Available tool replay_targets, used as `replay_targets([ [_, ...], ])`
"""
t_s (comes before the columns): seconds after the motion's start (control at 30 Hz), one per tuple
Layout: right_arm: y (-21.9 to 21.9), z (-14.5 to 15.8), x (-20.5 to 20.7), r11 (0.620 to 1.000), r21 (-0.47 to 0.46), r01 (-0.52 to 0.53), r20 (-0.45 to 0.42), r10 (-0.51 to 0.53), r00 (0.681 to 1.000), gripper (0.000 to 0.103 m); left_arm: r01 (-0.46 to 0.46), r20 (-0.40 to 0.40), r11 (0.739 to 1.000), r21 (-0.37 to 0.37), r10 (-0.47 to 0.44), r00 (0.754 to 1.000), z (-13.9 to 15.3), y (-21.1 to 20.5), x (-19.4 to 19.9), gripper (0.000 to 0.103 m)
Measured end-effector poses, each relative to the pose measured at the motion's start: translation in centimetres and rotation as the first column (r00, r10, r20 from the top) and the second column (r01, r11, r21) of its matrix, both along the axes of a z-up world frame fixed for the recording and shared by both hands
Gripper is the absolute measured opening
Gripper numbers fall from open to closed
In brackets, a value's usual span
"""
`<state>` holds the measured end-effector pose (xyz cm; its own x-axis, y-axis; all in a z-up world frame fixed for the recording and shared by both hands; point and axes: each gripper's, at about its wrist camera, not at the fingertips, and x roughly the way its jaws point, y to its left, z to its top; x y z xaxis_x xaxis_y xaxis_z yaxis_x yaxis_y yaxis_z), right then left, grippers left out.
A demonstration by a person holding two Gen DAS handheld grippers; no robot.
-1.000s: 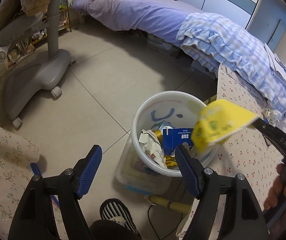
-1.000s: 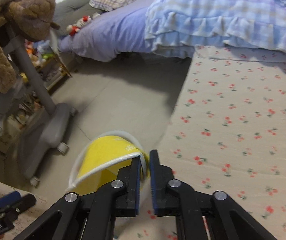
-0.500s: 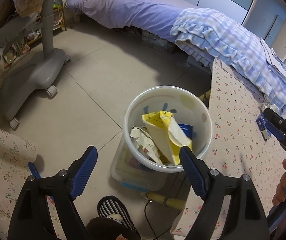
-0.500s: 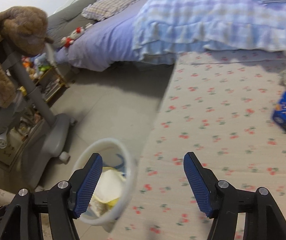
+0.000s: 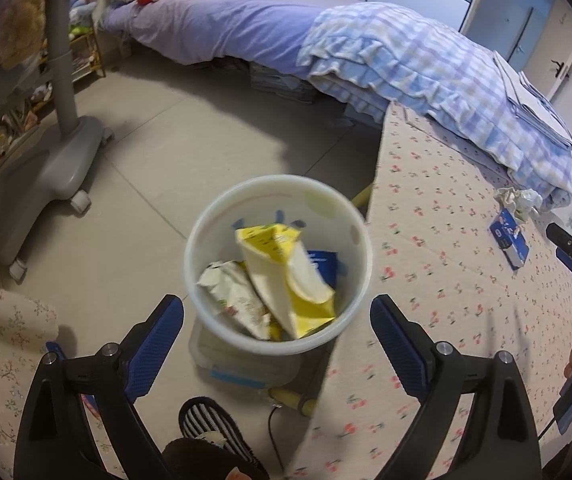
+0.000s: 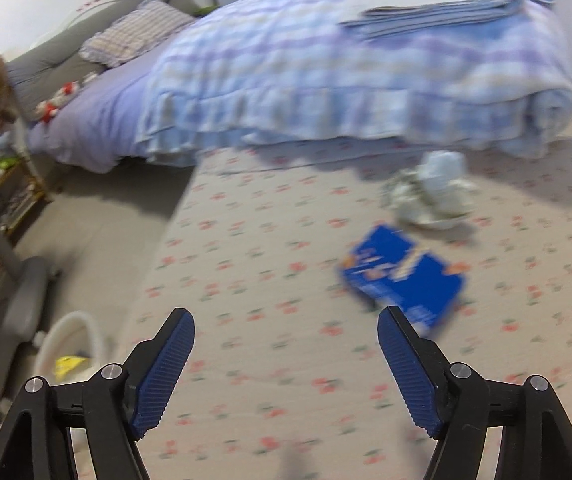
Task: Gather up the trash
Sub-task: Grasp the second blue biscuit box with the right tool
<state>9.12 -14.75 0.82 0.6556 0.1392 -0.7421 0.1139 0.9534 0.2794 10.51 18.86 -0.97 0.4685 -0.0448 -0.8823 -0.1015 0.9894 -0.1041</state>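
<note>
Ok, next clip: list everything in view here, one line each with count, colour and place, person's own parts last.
bin: one, white, on the floor beside the table
yellow packet: one, in the bin
blue box: one, on the table
crumpled paper: one pile, white, behind the box
table: one, cherry-print cloth
bed: one, purple sheet, checked quilt
chair base: one, grey
slipper: one, striped
left gripper: jaws opening, empty
right gripper: jaws opening, empty
</note>
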Motion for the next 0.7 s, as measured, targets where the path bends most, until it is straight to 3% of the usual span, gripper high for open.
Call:
replay_targets([
  [0.27,-6.0,-2.6,2.0,1.000,0.003,0.021,-0.053,-0.021,0.998,0.083,0.008,-0.028,0.999,-0.052,-0.010,1.000,0.1,-3.8,1.9,0.096],
  [0.4,-8.1,-4.3,3.1,0.999,0.048,0.000,-0.072,0.004,0.997,0.093,0.012,-0.049,0.996,-0.089,-0.017,0.999,-0.2,-5.4,2.8,0.096],
  [0.7,-8.7,-7.6,5.6,0.996,0.041,-0.083,-0.140,0.088,0.986,0.097,0.029,-0.107,0.993,-0.111,-0.041,0.993,-1.5,-8.0,4.7,0.096],
])
